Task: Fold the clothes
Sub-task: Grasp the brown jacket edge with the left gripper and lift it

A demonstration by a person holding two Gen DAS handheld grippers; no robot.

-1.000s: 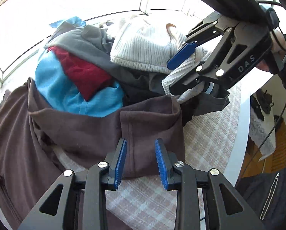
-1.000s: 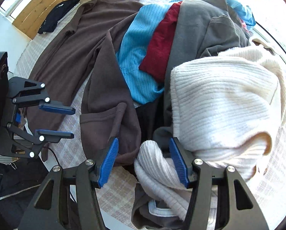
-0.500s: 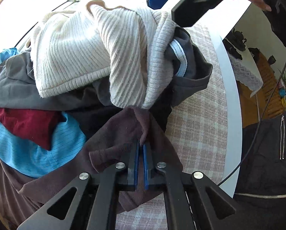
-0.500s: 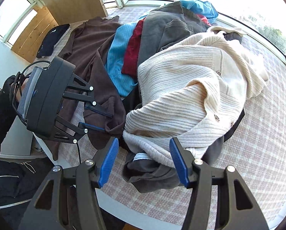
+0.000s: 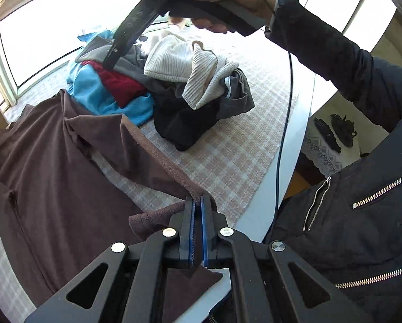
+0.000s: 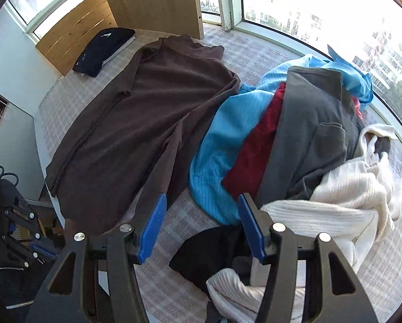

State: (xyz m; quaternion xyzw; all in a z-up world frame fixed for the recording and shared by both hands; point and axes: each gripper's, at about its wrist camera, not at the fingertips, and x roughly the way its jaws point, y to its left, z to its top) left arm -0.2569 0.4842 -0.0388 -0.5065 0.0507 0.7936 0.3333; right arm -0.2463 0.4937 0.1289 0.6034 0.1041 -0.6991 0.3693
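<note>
My left hand-held gripper (image 5: 197, 206) sits at the lower centre of the left wrist view, its blue pads pressed together on a fold of the brown garment (image 5: 66, 167). This garment lies spread over the checked cloth of the table (image 5: 228, 156) and fills the left half of that frame. In the right wrist view the same brown garment (image 6: 136, 123) reaches from the upper centre down to the lower left.

My right hand-held gripper (image 6: 201, 210) is spread wide and holds nothing; it hangs above the table between the brown garment and the pile of clothes (image 6: 295, 148). In the pile I see a blue shirt (image 6: 217, 145), a red piece (image 6: 257, 156), a grey garment (image 6: 311, 129) and a cream ribbed sweater (image 6: 343, 196), with a black piece (image 6: 211, 255) at the lower centre.

At the upper left of the right wrist view a folded black garment (image 6: 101, 51) carries a small white logo, but I cannot read it.
</note>
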